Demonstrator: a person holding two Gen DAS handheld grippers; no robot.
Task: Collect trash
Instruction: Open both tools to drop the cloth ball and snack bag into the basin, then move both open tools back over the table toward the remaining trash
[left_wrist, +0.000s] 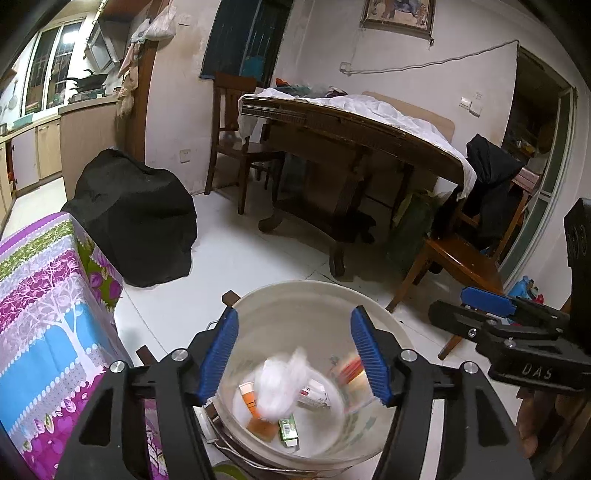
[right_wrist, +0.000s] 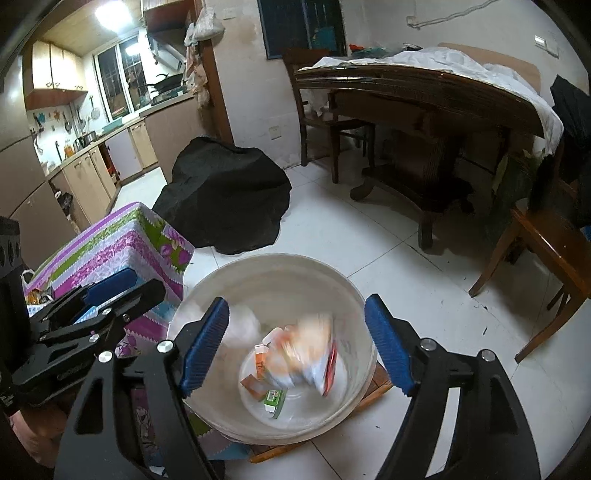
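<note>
A white bucket (left_wrist: 280, 299) stands on the floor below both grippers; it also shows in the right wrist view (right_wrist: 258, 269). Inside lie a green box (left_wrist: 288, 428), an orange box (left_wrist: 248, 400) and other packets. A crumpled white plastic bag (left_wrist: 277, 384) is blurred in mid-air under my open left gripper (left_wrist: 293, 354). A blurred orange and white packet (right_wrist: 310, 350) is in mid-air under my open right gripper (right_wrist: 295, 347). Neither gripper holds anything. The right gripper shows in the left wrist view (left_wrist: 491, 306), the left one in the right wrist view (right_wrist: 107, 291).
A box with a purple floral cover (left_wrist: 48, 295) stands left of the bucket. A black covered heap (left_wrist: 136, 218) lies behind it. A wooden table (left_wrist: 351, 122) with chairs (left_wrist: 461, 258) stands at the back right on the white tile floor.
</note>
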